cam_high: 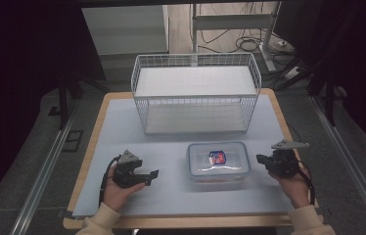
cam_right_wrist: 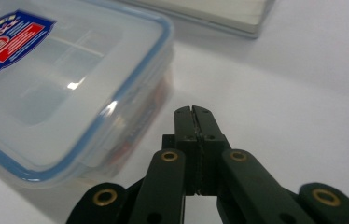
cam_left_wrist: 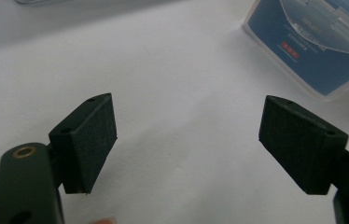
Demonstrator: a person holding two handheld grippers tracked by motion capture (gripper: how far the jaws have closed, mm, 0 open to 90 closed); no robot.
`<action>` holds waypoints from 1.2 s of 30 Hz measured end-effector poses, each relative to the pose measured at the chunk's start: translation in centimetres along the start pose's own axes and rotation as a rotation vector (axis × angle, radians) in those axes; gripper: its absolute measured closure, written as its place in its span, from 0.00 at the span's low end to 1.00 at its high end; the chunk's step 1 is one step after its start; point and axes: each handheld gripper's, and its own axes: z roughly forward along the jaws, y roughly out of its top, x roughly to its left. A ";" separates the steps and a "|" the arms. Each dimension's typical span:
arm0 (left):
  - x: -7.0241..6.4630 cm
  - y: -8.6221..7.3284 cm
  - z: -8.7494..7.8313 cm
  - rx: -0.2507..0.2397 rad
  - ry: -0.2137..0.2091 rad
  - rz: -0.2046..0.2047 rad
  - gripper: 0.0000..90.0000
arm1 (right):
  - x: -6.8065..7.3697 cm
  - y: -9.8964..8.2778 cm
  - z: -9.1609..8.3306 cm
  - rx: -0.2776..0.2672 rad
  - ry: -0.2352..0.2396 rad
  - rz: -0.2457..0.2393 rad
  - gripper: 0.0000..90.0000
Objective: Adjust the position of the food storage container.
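item: box [cam_high: 218, 162], long axis crosswise, between our open left gripper [cam_high: 152, 175] and nearer, closed, empty right gripper [cam_high: 260, 158].

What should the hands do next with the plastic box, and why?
Probably open the right tool first. Its jaws are shut beside the clear box, touching nothing, while the left tool is already open on the other side. Both likely need to be open to grip the box.

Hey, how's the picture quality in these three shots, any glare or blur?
High view: dim, dark surroundings, table evenly lit. Left gripper view: container soft, pads sharp. Right gripper view: glare spot on the container lid, background blurred.
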 end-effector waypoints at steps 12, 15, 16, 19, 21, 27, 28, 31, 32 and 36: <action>0.1 0.0 -0.1 -0.007 -0.008 -0.001 0.21 | 1.5 0.3 1.2 0.037 0.031 -0.028 1.00; 0.1 0.0 -0.1 -0.009 -0.004 -0.003 0.21 | 1.9 0.3 1.4 0.048 0.026 -0.029 1.00; 0.1 0.0 -0.1 -0.009 0.000 -0.001 0.21 | 2.0 0.3 1.5 0.050 0.033 -0.028 1.00; 0.2 0.1 -0.2 -0.015 0.002 -0.002 0.21 | 2.6 0.4 2.0 0.060 0.035 -0.046 1.00; 0.3 0.1 -0.3 -0.018 0.003 -0.007 0.21 | 3.0 0.6 2.3 0.064 0.043 -0.057 1.00; 0.6 0.1 -0.4 -0.021 0.003 -0.018 0.21 | 4.6 1.0 3.3 0.067 0.058 -0.091 1.00; 0.6 0.1 -0.4 -0.021 0.002 -0.022 0.21 | 4.9 1.0 3.4 0.069 0.060 -0.095 1.00; 0.7 0.1 -0.4 -0.024 0.000 -0.027 0.21 | 5.8 1.1 4.1 0.062 0.059 -0.106 1.00; 0.7 0.1 -0.4 -0.024 0.000 -0.027 0.21 | 5.9 1.2 4.2 0.059 0.062 -0.105 1.00; 0.8 0.1 -0.5 -0.025 0.001 -0.033 0.21 | 6.5 1.4 4.7 0.049 0.074 -0.101 1.00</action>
